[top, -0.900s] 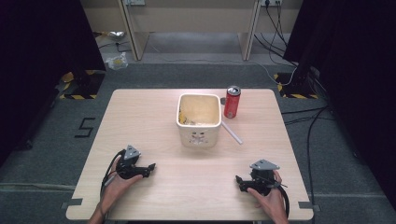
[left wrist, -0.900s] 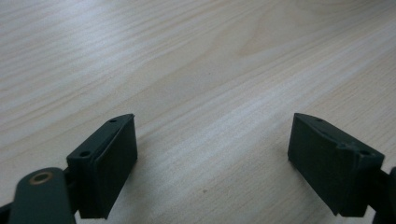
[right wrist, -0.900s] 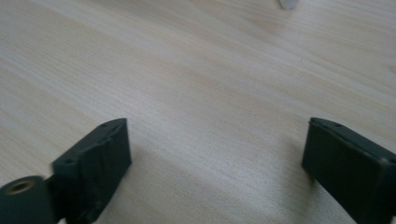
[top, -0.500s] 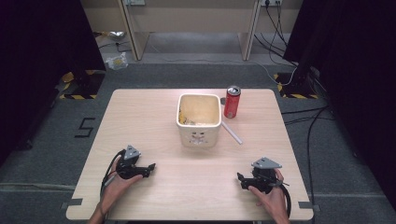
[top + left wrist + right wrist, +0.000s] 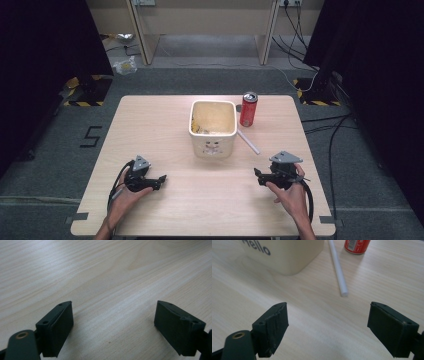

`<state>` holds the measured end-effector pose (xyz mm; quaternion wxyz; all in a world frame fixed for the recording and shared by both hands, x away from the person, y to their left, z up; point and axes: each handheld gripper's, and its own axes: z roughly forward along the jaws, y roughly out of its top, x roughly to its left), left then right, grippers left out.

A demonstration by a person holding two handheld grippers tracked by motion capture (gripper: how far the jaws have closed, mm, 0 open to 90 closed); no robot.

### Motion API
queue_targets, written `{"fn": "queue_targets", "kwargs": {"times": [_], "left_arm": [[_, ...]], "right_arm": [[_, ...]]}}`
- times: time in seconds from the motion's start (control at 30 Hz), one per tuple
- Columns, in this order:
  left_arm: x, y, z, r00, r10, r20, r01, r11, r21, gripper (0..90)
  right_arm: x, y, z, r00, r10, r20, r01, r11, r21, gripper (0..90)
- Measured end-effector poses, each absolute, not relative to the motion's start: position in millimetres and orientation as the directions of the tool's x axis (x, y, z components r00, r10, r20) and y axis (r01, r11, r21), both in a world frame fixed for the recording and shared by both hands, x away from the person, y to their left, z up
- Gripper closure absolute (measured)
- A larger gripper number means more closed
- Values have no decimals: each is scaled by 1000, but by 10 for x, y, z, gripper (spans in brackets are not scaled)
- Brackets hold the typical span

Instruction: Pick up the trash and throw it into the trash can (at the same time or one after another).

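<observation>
Nothing started: left tool (image 5: 161,178) lower left and right tool (image 5: 258,174) lower right, both wide and empty on the surface (image 5: 150,125). Straw (image 5: 248,142) lies untouched mid-frame, right of the tub (image 5: 213,142), near the can (image 5: 248,109). Everything left.

A pale wooden worktop (image 5: 150,130) stands on grey carpet (image 5: 210,80). A "5" (image 5: 91,136) is marked on the floor to its left. Beyond it lie a crumpled bag (image 5: 125,65) and striped tape (image 5: 75,82). Black cables (image 5: 330,130) trail at the right.
</observation>
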<state>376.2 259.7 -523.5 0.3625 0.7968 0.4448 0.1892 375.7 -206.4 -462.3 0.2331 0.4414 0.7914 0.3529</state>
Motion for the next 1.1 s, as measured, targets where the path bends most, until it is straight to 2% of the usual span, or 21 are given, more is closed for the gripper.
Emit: {"fn": "queue_targets", "kwargs": {"times": [0.27,0.43,0.9,1.07,1.1], "left_arm": [[3761,2597,-5235,533,846,-21,572,-341,746,147],[3762,2597,-5235,533,846,-21,572,-342,746,147],[3761,2597,-5235,533,846,-21,572,-341,746,147],[3762,2597,-5235,533,846,-21,572,-341,746,147],[3761,2597,-5235,533,846,-21,572,-341,746,147]], "right_arm": [[4016,-2038,-4511,-497,865,-66,513,354,782,207],[4209,-1976,-4501,-513,856,-70,504,366,782,267],[4683,-1848,-4774,-534,845,-26,537,364,761,397],[4774,-1804,-4773,-546,835,-67,522,402,752,445],[4822,-1784,-4780,-544,838,-38,523,374,766,466]]}}
